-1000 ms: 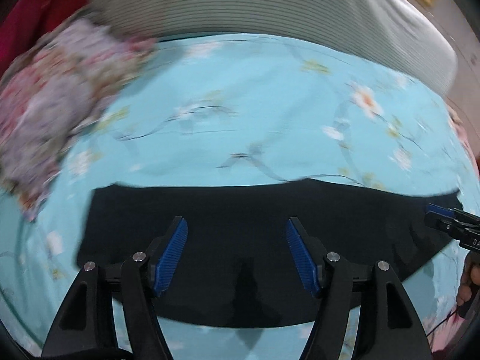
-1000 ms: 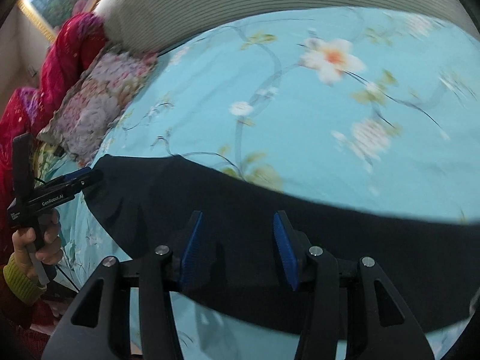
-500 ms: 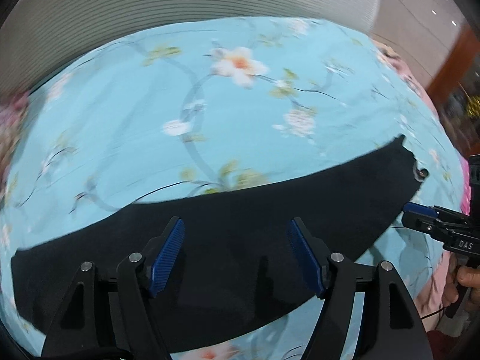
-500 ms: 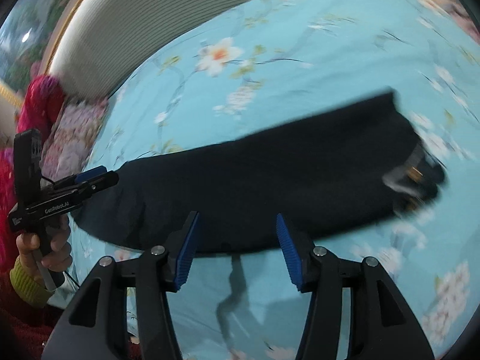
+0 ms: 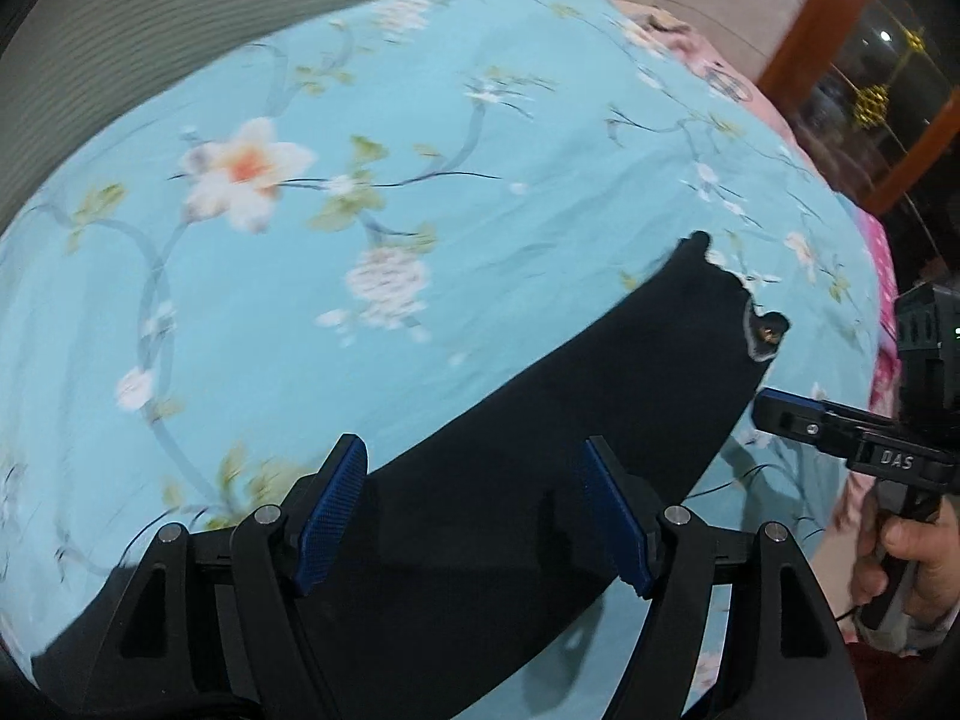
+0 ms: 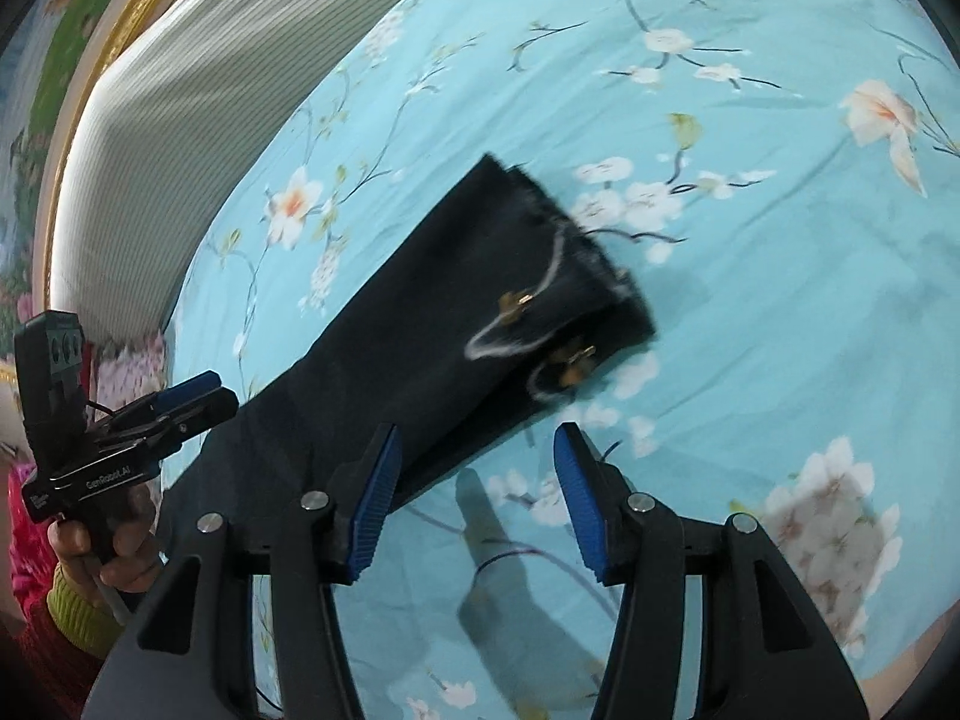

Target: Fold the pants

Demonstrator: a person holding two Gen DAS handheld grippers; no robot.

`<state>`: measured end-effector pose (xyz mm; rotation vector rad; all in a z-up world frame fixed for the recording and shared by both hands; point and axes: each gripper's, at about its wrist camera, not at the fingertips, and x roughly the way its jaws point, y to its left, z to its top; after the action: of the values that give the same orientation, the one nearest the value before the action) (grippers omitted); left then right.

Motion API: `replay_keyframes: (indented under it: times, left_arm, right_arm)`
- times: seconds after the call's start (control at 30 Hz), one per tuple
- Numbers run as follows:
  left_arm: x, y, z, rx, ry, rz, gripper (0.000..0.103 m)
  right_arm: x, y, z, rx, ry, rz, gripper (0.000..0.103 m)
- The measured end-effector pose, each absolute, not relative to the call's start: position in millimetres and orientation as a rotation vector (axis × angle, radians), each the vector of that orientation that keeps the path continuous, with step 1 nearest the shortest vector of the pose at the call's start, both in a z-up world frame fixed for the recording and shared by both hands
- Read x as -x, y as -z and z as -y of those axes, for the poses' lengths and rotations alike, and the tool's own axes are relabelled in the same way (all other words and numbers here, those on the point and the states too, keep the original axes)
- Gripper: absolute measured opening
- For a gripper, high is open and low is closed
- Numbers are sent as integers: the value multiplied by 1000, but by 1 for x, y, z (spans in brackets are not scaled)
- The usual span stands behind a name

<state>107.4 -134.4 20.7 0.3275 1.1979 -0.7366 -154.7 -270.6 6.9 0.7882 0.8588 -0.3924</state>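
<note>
1. Pants: a dark, long, narrow garment lying flat on the bed, running as a diagonal band from the near left to the far right in the left wrist view.
2. Waist end: seen in the right wrist view as the far end of the band, with pale stitched curves and small gold-coloured fittings; blur hides finer detail.
3. Bed sheet: light blue fabric printed with white and peach blossoms on thin dark stems, lightly wrinkled.
4. Left gripper: jaws wide apart, having just been opening; blue ribbed pads hang above the dark fabric with nothing clamped between them.
5. Right gripper: jaws apart, having just been opening; its left pad sits over the near edge of the pants, its right pad over bare sheet, and nothing is clamped.
6. Cross views: the right gripper appears at the right edge of the left wrist view, just beside the waist end, held by a hand; the left gripper appears at the left edge of the right wrist view, held by a hand with a yellow-green cuff.
7. Headboard: pale, finely ribbed, beyond the far left edge of the bed.
</note>
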Motion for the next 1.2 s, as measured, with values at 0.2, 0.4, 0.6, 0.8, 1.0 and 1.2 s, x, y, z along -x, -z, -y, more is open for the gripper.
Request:
replay_keyframes:
  times: [0.2,0.4,0.6,0.8,1.0,1.2]
  left_arm:
    - [-119,-6,177,-372,820,-1246,74]
    - [-125,5,223,-410,918,-1287,74]
    - [-126,20,270,-483,993,-1331,74]
    - [-124,38,301,-485,1044,-1381,51]
    - [-118,28,304,-458,1112,-1346,16]
    - [-117,-4,284,-392,1121,-1274,11]
  right_arm:
    - [157,-3,285,-837,411,-814,54]
    - [158,-1,292,-874,421,-770,53]
    - [173,11,311,-960,425,-714,16]
    - [179,6,312,-953,383,-686,14]
    - [184,5,316,-980,357,-669,14]
    - [183,-18,309,-948,279,-646,14]
